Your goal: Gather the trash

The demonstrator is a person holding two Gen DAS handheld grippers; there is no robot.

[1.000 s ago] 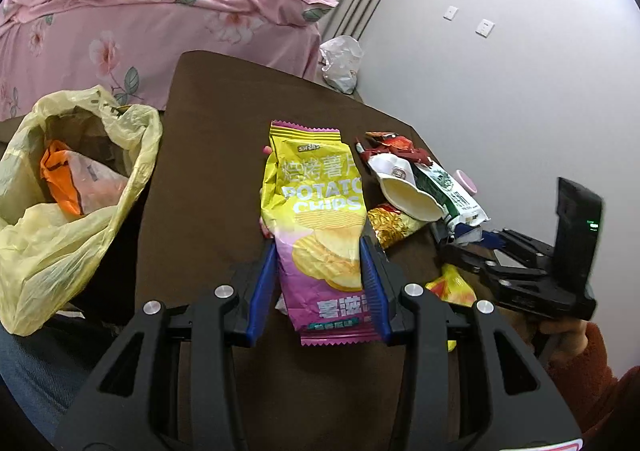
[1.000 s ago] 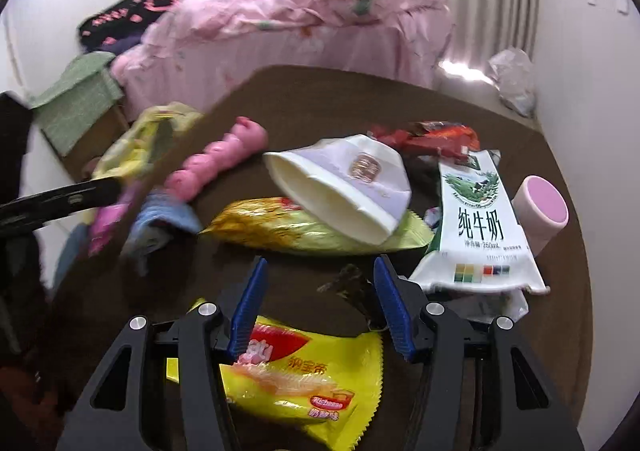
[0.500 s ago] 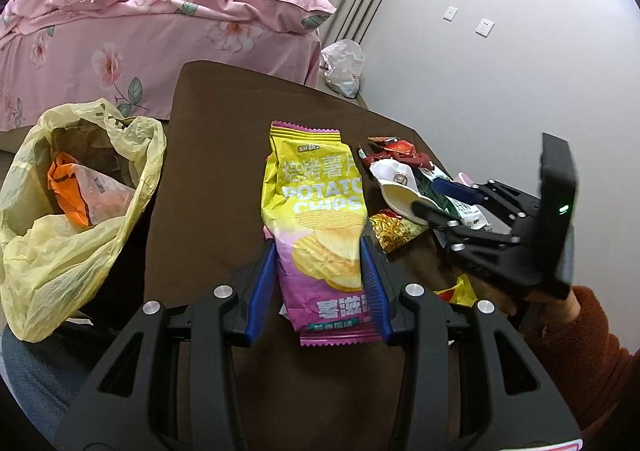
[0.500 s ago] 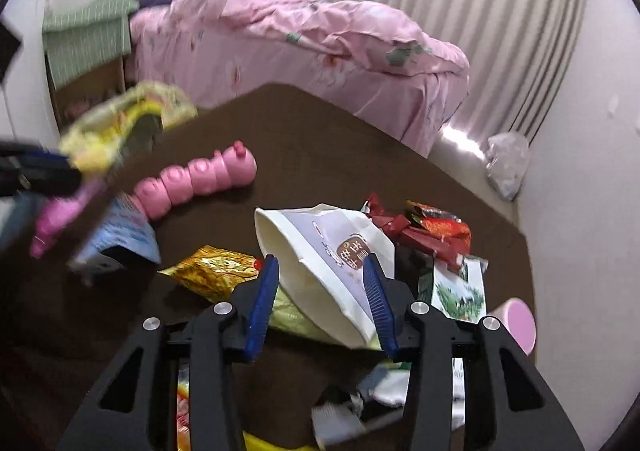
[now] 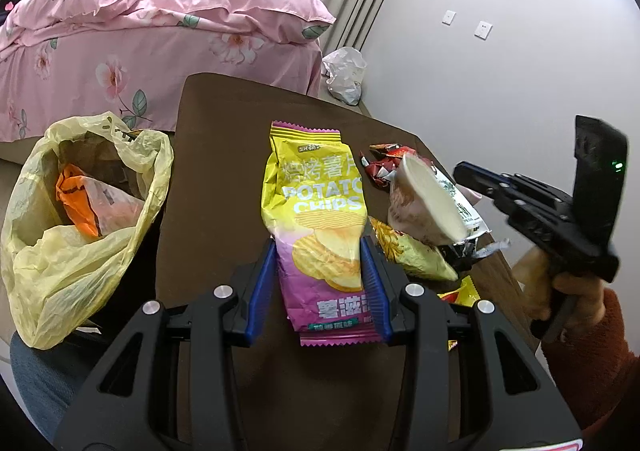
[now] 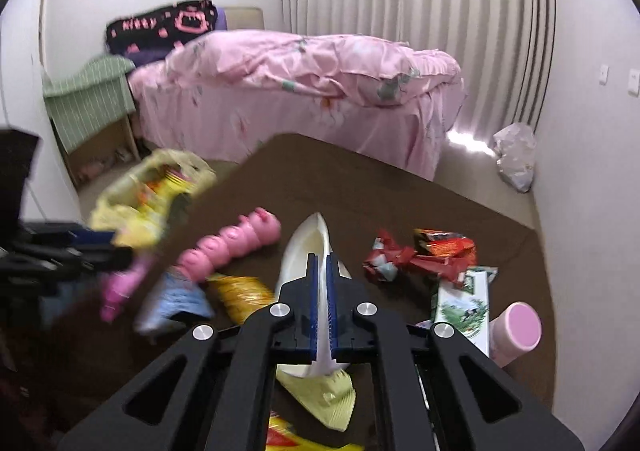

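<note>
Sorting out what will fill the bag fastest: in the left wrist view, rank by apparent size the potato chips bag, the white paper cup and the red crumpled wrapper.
1. Potato chips bag, clearly largest, though nearest the camera.
2. White paper cup, held by the right gripper.
3. Red crumpled wrapper, smallest, though farthest and partly hidden behind the cup.

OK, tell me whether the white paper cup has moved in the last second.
Yes. The white paper cup, clamped in the right gripper, now hangs above the gold snack wrapper it lay on.
</note>
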